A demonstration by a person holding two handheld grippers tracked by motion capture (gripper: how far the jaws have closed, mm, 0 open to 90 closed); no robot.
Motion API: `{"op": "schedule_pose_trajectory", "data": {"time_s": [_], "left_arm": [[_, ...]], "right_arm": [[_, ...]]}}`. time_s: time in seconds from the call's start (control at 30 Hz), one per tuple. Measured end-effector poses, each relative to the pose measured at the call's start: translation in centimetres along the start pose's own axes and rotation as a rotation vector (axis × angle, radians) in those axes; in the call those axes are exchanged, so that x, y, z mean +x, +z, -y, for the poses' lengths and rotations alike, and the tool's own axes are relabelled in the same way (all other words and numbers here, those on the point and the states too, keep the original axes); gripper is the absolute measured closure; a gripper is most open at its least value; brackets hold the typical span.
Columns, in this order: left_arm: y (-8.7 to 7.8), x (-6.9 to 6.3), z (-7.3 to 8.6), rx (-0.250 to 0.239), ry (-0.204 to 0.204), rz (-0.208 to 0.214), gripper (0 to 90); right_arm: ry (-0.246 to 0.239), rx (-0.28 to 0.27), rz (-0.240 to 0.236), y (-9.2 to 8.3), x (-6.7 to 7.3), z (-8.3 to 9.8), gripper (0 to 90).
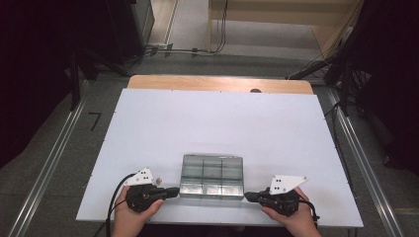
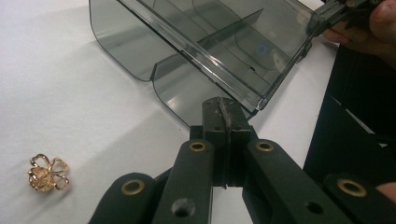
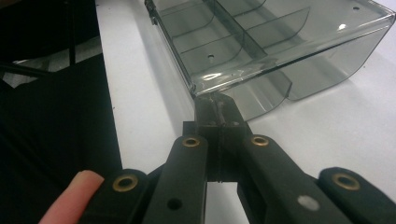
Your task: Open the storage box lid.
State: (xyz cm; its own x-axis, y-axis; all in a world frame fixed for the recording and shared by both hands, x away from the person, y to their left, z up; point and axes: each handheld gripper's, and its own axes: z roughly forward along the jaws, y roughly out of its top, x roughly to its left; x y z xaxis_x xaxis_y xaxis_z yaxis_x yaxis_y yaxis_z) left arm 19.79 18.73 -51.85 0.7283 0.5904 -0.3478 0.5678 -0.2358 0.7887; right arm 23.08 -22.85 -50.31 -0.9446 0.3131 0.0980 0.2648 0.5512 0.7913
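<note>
- The left claw (image 1: pixel 174 191) and right claw (image 1: pixel 248 196) are both pinched shut with nothing between the jaws, their tips at opposite near corners of the clear box (image 1: pixel 212 175) on the desk (image 1: pixel 148 128).
- Uneven pushing could twist or slide the box.
- A gold ornament (image 2: pixel 48 173) beside the left claw could get knocked away.

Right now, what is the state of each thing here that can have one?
Clear box: lid open, compartments look empty, flat on the table.
Left gripper: jaws shut, tips at the box's lid edge.
Right gripper: jaws shut, tips at the lid's other end.
Gold ornament: lying loose on the table, untouched.
</note>
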Motion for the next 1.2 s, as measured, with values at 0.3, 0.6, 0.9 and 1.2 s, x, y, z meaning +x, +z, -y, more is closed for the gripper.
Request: {"op": "schedule_pose_trajectory", "data": {"time_s": [0.3, 0.6, 0.9, 1.2], "left_arm": [[0.17, -0.07, 0.09, 0.0, 0.019, 0.027, 90.0], [0.0, 0.0, 0.09, -0.012, 0.03, 0.038, 90.0], [-0.13, -0.07, 0.03, -0.048, 0.031, 0.057, 90.0], [-0.25, -0.52, -0.12, -0.101, 0.055, 0.037, 90.0]], "right_arm": [[0.003, -0.011, 0.004, -0.2, -0.28, 0.17, 88.4], [0.015, -0.027, 0.005, -0.19, -0.28, 0.16, 88.5], [0.001, -0.042, 0.003, -0.27, -0.09, -0.07, 88.5], [-0.02, -0.066, 0.044, -0.49, 0.31, -0.58, 88.5]]}}
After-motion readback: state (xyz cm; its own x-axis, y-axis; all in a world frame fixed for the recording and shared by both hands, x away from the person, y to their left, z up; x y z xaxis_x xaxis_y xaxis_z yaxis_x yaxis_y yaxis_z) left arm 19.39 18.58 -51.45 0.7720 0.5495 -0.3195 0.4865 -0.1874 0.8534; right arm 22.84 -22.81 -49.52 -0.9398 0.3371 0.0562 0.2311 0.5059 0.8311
